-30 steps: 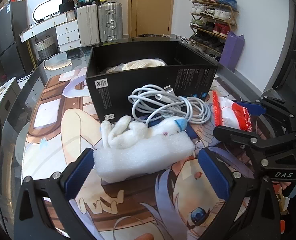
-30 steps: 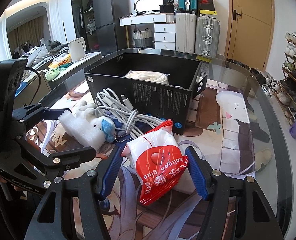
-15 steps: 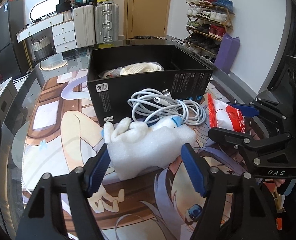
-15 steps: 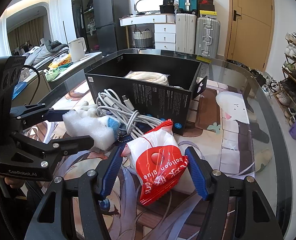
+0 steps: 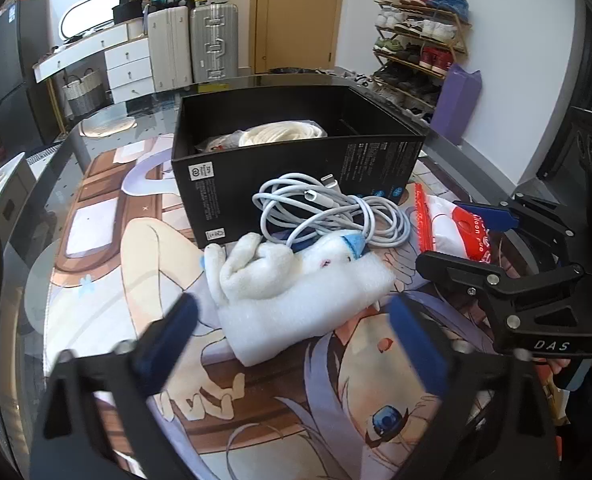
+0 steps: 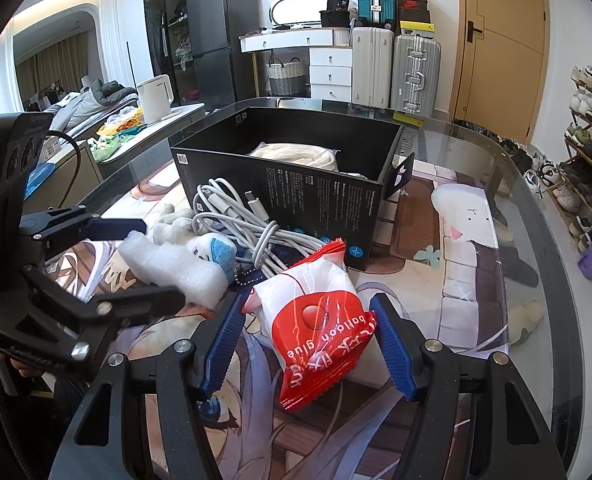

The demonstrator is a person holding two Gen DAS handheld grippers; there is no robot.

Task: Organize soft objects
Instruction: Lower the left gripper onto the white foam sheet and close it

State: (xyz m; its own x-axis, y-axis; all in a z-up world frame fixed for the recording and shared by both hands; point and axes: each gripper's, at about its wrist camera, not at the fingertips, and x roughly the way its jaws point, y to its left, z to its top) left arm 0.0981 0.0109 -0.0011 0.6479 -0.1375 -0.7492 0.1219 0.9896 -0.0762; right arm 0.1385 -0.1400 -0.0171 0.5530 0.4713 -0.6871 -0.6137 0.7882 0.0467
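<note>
Left wrist view: left gripper (image 5: 292,344) jaws have just been opening, now spread wide, white foam block (image 5: 307,304) between them untouched, plush toy (image 5: 256,268) just beyond. Right wrist view: right gripper (image 6: 309,340) half-spread around red-white packet (image 6: 319,328); contact unclear, black box (image 6: 296,196) ahead.

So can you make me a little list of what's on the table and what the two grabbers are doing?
left gripper: jaws just opened wide, either side of the white foam block, not squeezing it
right gripper: pads either side of the red and white balloon glue packet, which rests on the mat
plush toy: lying on the foam block
white cable bundle: coiled in front of the box
black box: open, with a cream rope coil inside
table: glass over a cartoon mat
</note>
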